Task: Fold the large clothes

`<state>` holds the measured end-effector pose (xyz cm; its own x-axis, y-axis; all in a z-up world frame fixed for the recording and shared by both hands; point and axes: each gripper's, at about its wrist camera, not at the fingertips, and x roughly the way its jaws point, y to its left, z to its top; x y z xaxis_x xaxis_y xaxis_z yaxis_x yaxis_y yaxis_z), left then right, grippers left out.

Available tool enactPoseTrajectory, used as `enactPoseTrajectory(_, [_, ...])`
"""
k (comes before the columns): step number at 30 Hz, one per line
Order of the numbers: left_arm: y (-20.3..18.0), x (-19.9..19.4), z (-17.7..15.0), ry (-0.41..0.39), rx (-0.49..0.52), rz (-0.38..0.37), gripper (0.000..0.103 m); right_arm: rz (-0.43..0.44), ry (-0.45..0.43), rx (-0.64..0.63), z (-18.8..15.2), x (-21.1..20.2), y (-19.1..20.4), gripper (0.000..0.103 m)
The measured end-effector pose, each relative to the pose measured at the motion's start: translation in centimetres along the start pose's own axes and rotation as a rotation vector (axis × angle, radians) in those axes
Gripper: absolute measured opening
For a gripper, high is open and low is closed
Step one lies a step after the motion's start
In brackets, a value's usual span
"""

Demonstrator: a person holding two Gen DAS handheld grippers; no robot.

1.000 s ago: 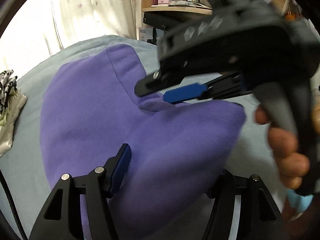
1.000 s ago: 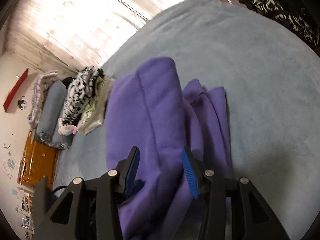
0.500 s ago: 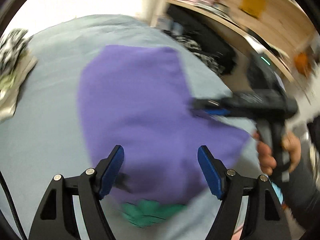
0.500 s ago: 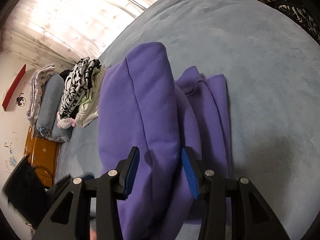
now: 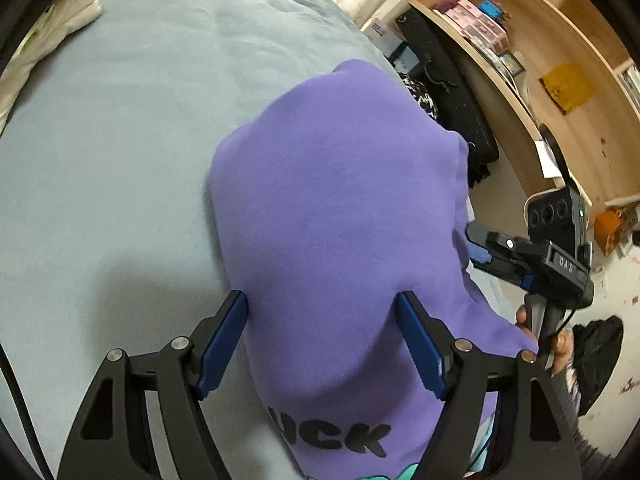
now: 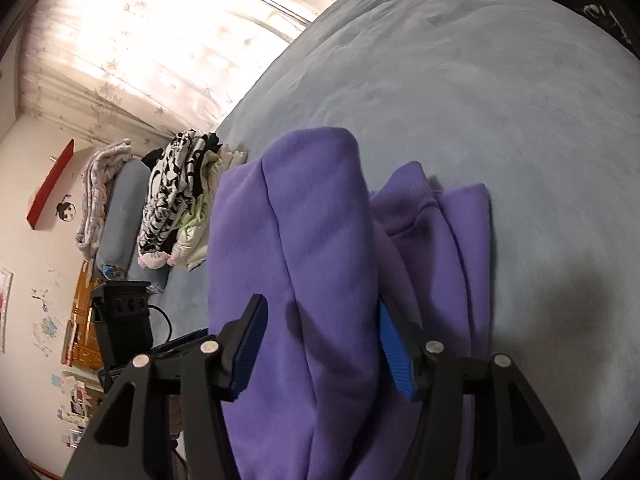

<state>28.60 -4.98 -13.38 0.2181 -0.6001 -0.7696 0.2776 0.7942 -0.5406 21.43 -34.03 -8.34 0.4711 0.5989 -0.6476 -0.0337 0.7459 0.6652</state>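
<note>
Your purple sweatshirt (image 5: 340,208) lies as a folded bundle on the pale blue bedspread (image 5: 120,140), toward the edge of the bed nearest the wooden shelving (image 5: 560,80), with its black printed lettering (image 5: 332,434) showing at the end closest to you. Your left gripper (image 5: 322,344) sits with its jaws spread wide on either side of that near end; the blue pads flank the cloth without pinching it, so I judge it is holding nothing. Your right gripper (image 6: 320,348) likewise straddles a thick rolled fold of the sweatshirt (image 6: 304,240) from the side, jaws parted about the roll. Whether its pads press the fabric cannot be told, but they are not closed.

Having a tool at each of two sides suggests you are squaring or checking the bundle, and the fold looks nearly finished. The ribbed cuff (image 6: 404,188) and loose layers beside the roll are the untidy part. A stack of other folded clothes (image 6: 180,200) waits at the far corner of the bed, near the curtain (image 6: 140,40), a likely destination.
</note>
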Motion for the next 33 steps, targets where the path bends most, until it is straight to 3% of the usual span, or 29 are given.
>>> enactPoseTrajectory(2, [0.0,0.2,0.2,0.001,0.024,0.010,0.076,-0.007,-0.008,-0.018,0.1,0.3,-0.1,0.055])
enactPoseTrajectory(4, [-0.2,0.6,0.4,0.003,0.032,0.020,0.076,-0.026,-0.016,-0.037,0.2,0.5,-0.2,0.040])
enactPoseTrajectory(5, [-0.3,0.6,0.5,0.005,0.033,0.028,0.076,-0.033,-0.017,-0.055,0.1,0.5,-0.2,0.020])
enactPoseTrajectory(6, [-0.5,0.4,0.6,0.007,0.035,0.037,0.076,-0.039,-0.031,-0.069,0.0,0.3,-0.1,0.016])
enactPoseTrajectory(13, [-5.2,0.1,0.2,-0.005,0.134,0.188,0.075,-0.076,-0.175,-0.143,-2.2,-4.6,1.0,0.013])
enactPoseTrajectory(17, [-8.9,0.7,0.0,-0.014,0.206,0.300,0.075,-0.134,-0.213,-0.158,-3.3,-6.5,0.4,0.013])
enactPoseTrajectory(22, [-11.6,2.5,0.2,-0.024,0.249,0.427,0.077,-0.184,-0.165,-0.058,-2.7,-4.4,-3.2,0.013])
enactPoseTrajectory(27, [-12.8,4.9,0.4,-0.028,0.262,0.522,0.089,-0.181,-0.110,0.063,-2.1,-0.8,-6.3,0.013])
enactPoseTrajectory(33, [-12.8,5.1,-0.2,-0.049,0.258,0.520,0.097,-0.180,-0.104,0.082,-2.1,-0.5,-6.5,0.014])
